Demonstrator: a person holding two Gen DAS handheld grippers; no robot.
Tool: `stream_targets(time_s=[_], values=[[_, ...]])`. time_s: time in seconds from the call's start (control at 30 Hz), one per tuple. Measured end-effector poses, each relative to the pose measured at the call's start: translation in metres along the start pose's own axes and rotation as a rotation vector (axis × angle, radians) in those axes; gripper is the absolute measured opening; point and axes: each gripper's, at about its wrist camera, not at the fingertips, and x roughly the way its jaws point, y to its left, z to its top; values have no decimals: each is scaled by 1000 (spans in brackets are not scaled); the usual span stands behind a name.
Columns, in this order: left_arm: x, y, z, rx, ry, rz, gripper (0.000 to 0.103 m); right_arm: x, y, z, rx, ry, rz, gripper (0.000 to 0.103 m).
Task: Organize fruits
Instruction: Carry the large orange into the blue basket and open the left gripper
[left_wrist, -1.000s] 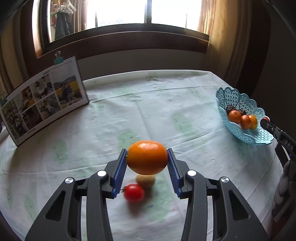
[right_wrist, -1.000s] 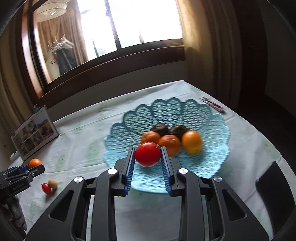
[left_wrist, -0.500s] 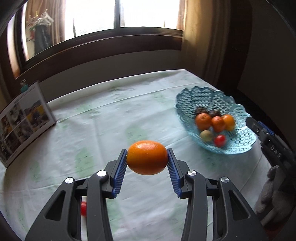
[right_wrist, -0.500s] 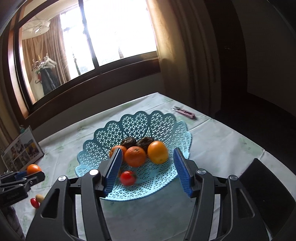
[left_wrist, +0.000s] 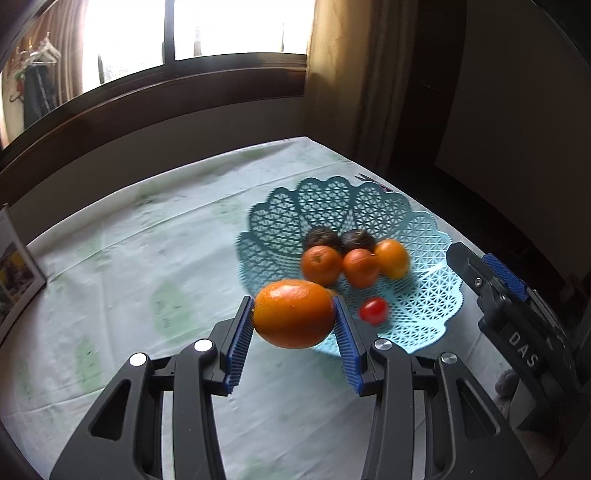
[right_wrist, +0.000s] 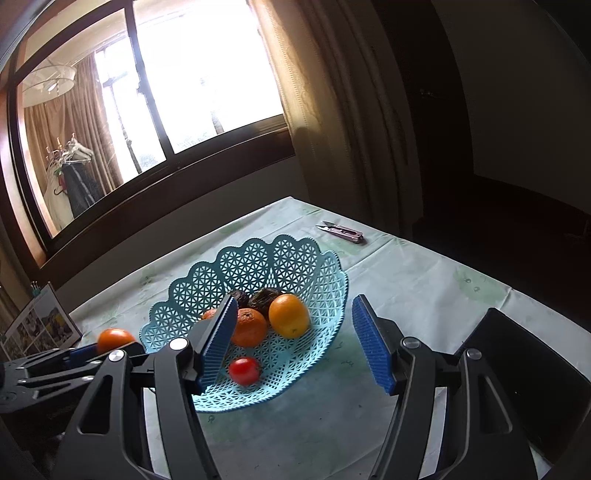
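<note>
My left gripper (left_wrist: 294, 343) is shut on a large orange (left_wrist: 294, 318) and holds it above the cloth at the near-left rim of the light blue lattice basket (left_wrist: 424, 236). Inside the basket lie several orange fruits (left_wrist: 321, 264), two dark fruits (left_wrist: 322, 237) and a small red tomato (left_wrist: 373, 310). In the right wrist view my right gripper (right_wrist: 295, 343) hangs over the basket (right_wrist: 255, 266) with its jaws opening and nothing between them. The tomato (right_wrist: 243, 370) lies loose on the basket floor below. The held orange (right_wrist: 114, 339) shows at the left.
A pale green tablecloth (left_wrist: 155, 266) covers the table. A photo board (right_wrist: 40, 328) stands at the far left. Small pink snips (right_wrist: 343, 232) lie behind the basket near the far table corner. A dark flat object (right_wrist: 524, 373) sits at the right edge.
My right gripper has opened and dropped the red tomato into the basket, then drawn back a little. My left gripper has carried the orange rightwards to the basket's rim.
</note>
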Motion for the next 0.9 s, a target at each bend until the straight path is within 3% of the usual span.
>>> stream_targets(time_s=[0.1,0.17,0.37,0.47,0.9], values=[[3,-5,2,3,-8,-21,48,0,-2,0,3,0,-9,67],[-1,-4,3,4,-33,-24,63,0,-2,0,3,-2,-13,72],[-15,12,4,-17,-62,17,66,-2,0,-1,-11,-18,-17,72],[-24,23,1,-34,-68,55,76,-3,3,-2,-22,-26,-20,72],[-65,77,-35,-105,-82,180,81,-5,19,-9,-97,-33,-23,72]])
